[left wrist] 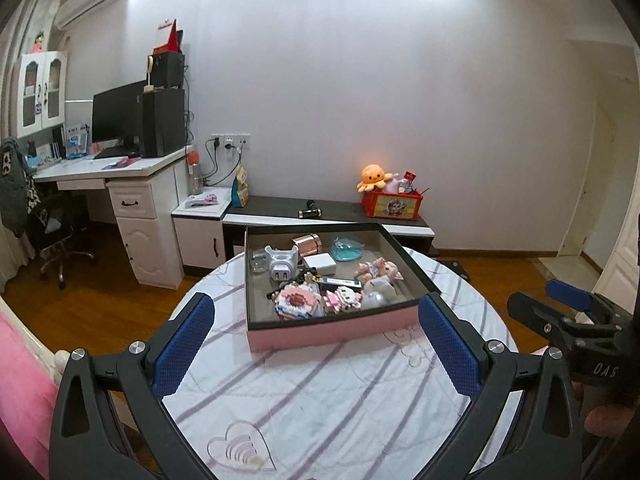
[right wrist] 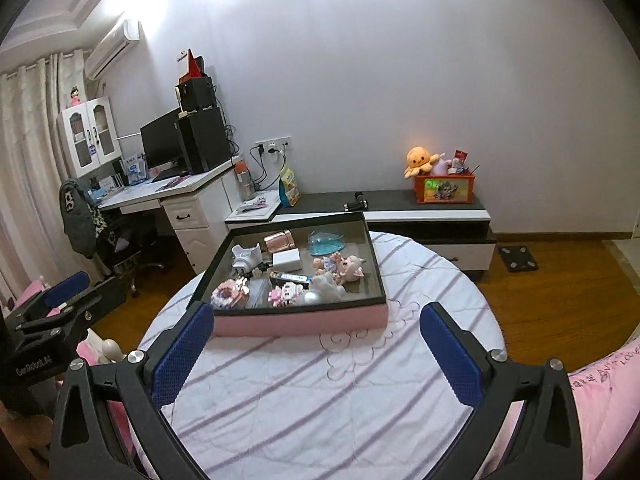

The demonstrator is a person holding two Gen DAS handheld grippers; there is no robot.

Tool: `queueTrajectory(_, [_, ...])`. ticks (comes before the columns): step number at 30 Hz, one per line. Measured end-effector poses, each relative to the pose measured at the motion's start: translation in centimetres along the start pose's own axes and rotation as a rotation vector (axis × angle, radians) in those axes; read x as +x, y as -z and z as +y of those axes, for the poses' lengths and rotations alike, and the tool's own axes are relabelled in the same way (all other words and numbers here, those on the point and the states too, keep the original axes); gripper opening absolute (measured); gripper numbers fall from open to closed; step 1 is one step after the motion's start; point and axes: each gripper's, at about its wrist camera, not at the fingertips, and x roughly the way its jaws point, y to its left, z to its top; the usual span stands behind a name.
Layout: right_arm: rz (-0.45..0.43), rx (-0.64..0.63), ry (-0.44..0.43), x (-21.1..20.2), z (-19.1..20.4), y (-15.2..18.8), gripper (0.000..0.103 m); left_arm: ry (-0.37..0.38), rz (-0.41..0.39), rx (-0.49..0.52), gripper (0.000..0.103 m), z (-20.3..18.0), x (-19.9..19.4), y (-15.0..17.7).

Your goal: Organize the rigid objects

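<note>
In the left wrist view the left gripper (left wrist: 316, 344) fills the bottom of the frame, its jaws spread wide and holding nothing, low over the striped cloth of the round surface (left wrist: 320, 408). Just above centre sits the tray (left wrist: 328, 330), pink-walled with a dark rim, resting on the surface's far half. Inside it, from left to right: a white plug (left wrist: 282, 262) near the back left with a block flower (left wrist: 298, 302) in front of it, a copper can (left wrist: 307, 245) and white box (left wrist: 320, 264) at mid back, a small pink block figure (left wrist: 340, 298) near the front wall, a teal dish (left wrist: 347, 249) toward the back right, and a doll (left wrist: 380, 270) on the right side. At the right edge of that frame the right gripper (left wrist: 568, 304) hangs off the surface's rim; the right wrist view shows its jaws released too, with nothing between them. Every small item in view already lies within the tray and the cloth around it is bare, so the gathering looks done or nearly so. The contents are still a loose heap, touching and overlapping at the front, so sorting within the tray may remain; which, I cannot tell
</note>
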Motion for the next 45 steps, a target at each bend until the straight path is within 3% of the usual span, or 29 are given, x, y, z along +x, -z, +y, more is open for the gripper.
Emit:
queueTrajectory(8, [0.003,-0.010,0.067,-2.7,0.4,4.1,0.103,0.006,0.000,-0.042,0.103,-0.3,-2.3,2.6])
queueTrajectory(13, [0.013,-0.015,0.066,-3.6,0.9,5.5,0.103,0.002,0.009,-0.039,0.103,-1.1,-3.4,4.6])
queueTrajectory(45, [-0.001,-0.012,0.070,-3.7,1.3,5.5,0.103,-0.033,0.014,-0.053,0.103,-0.8,-4.6,5.7])
